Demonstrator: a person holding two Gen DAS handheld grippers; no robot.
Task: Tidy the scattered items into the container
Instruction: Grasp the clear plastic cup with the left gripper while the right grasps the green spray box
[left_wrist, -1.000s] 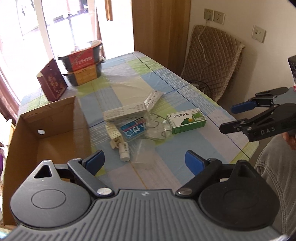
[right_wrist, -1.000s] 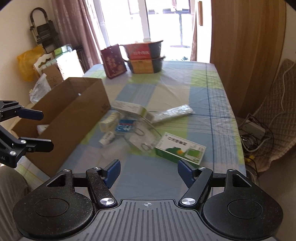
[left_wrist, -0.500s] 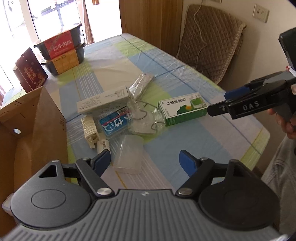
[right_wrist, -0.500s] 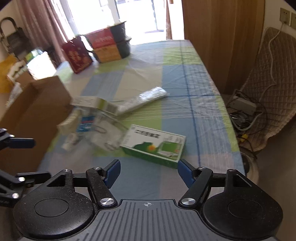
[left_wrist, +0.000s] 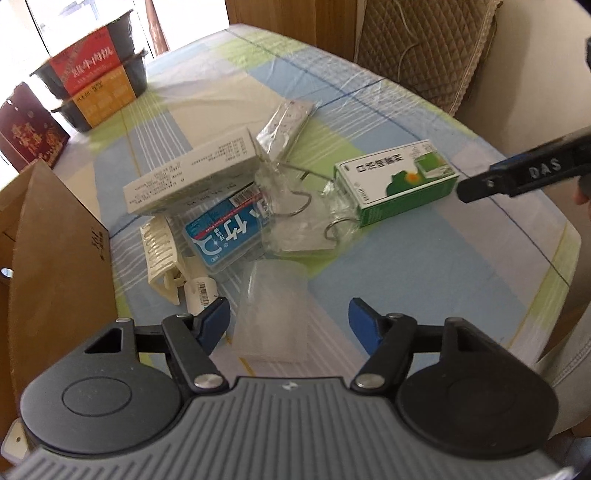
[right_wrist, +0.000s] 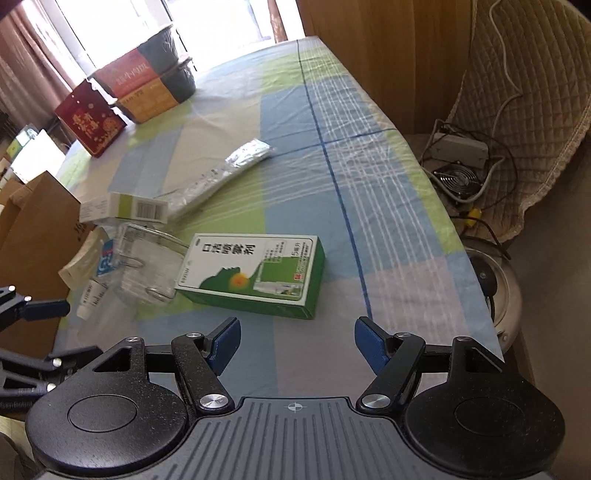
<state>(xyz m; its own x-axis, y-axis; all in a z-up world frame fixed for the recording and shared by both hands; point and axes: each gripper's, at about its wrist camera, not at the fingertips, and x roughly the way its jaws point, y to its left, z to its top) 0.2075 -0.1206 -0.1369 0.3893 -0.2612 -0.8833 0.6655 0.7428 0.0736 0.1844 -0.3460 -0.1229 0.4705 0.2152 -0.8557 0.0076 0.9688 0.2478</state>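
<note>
From the left wrist we see our left gripper with its blue-padded jaws spread wide and empty, hanging over a clear, soft-edged plastic case on the checked, plastic-covered tablecloth. Beyond it the scattered items huddle together: a cream ribbed hair clip, a small white tube, a blue glossy packet, a long white carton resting across it, crinkled clear bags with metal rings, a silvery foil strip, and a green-and-white carton. The brown cardboard box stands at the left, touching the table's edge; its inside is out of sight. The right gripper's black arm reaches in just beside the green carton. From the right wrist, our right gripper is likewise wide open and empty, the green-and-white carton lying flat just ahead of it. Only here do we see the quilted chair with a fan and cables, and the left gripper's blue tips at the left edge.
</note>
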